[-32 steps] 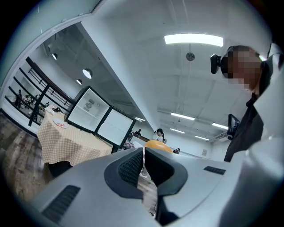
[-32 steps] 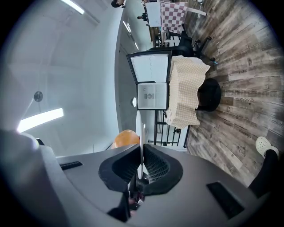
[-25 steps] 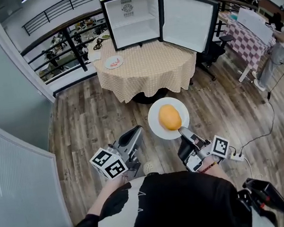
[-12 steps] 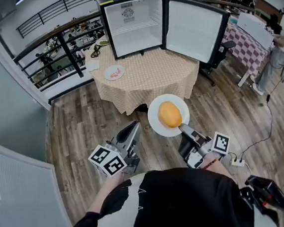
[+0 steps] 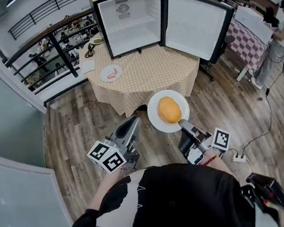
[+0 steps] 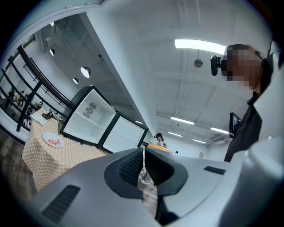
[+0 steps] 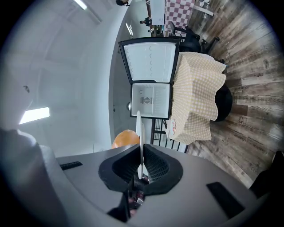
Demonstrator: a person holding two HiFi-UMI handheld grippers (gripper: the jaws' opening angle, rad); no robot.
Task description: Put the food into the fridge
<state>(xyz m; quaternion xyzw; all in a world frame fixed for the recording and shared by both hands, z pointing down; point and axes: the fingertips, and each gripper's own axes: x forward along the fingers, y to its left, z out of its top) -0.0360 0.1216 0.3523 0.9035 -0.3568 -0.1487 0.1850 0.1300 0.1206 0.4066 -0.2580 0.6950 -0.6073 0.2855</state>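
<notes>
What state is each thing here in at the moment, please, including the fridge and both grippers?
Black mini fridge: door swung wide open, white inside empty.
White round plate: held in the air by its rim.
Orange oval food: lying on that plate.
Right gripper: shut on the plate's rim.
Left gripper: shut, empty.

The fridge (image 5: 128,22) stands open at top centre, one shelf across its upper part, its door (image 5: 193,23) swung to the right. The table (image 5: 148,77) fronts it, a small plate (image 5: 110,72) at its left. Open wood floor (image 5: 83,121) reaches the table.
</notes>
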